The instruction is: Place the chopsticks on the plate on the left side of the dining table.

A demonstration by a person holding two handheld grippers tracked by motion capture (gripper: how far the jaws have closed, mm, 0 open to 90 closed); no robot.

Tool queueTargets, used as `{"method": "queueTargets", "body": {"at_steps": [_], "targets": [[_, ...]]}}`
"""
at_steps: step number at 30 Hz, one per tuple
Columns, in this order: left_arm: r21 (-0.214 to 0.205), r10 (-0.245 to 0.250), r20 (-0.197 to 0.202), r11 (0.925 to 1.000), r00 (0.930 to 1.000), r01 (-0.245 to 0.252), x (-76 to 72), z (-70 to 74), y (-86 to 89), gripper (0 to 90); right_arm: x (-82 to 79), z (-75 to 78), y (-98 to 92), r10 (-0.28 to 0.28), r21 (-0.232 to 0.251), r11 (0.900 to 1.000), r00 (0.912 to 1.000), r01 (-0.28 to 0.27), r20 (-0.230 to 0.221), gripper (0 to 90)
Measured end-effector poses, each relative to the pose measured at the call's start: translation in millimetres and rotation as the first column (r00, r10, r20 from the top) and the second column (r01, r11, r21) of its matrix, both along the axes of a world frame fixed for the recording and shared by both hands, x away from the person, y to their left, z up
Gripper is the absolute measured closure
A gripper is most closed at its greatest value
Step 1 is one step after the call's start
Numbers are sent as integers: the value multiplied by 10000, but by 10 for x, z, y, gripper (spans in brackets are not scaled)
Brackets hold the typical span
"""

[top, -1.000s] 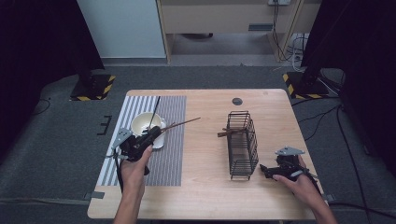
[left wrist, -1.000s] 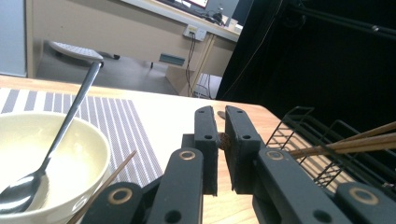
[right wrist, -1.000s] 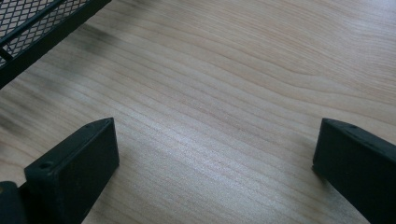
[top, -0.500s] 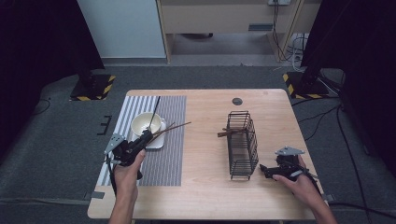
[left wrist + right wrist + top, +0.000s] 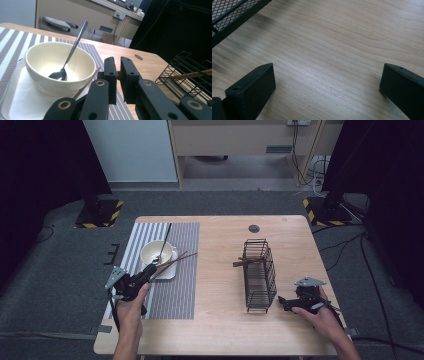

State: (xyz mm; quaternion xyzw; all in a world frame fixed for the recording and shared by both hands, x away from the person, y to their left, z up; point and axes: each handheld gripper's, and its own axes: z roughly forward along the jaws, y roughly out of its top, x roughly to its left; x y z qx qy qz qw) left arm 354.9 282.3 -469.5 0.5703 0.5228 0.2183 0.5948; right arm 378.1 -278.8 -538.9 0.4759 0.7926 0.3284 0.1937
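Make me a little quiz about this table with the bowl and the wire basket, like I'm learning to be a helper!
1. True or false: the left gripper is shut on the chopsticks.
2. What rests inside the bowl? A) a fork B) a spoon C) a knife
3. Fill in: the right gripper has its jaws ____ over the bare table, beside the wire basket.

Key:
1. True; the jaws pinch the sticks near one end.
2. B; the spoon leans on the rim.
3. Open, with nothing between them.
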Motion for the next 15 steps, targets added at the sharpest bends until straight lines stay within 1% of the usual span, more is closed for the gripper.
{"method": "queueTargets", "body": {"at_steps": [3,5,9,15], "targets": [[107,33,-30,9999,10000,-33,-5,-11,29,835,0,0,0,1,-2,10000,10000,-1,2,1],[37,83,-27,10000,10000,-83,-8,-21,44,835,0,0,0,0,0,10000,10000,0,-1,1],[62,165,-41,9998,9999,-164,-9,-44,62,835,0,0,0,3,-2,10000,10000,-3,2,1],[-4,279,-75,9996,9996,-279,-24,-70,115,835,0,0,0,1,-3,10000,10000,-1,-1,1]]}}
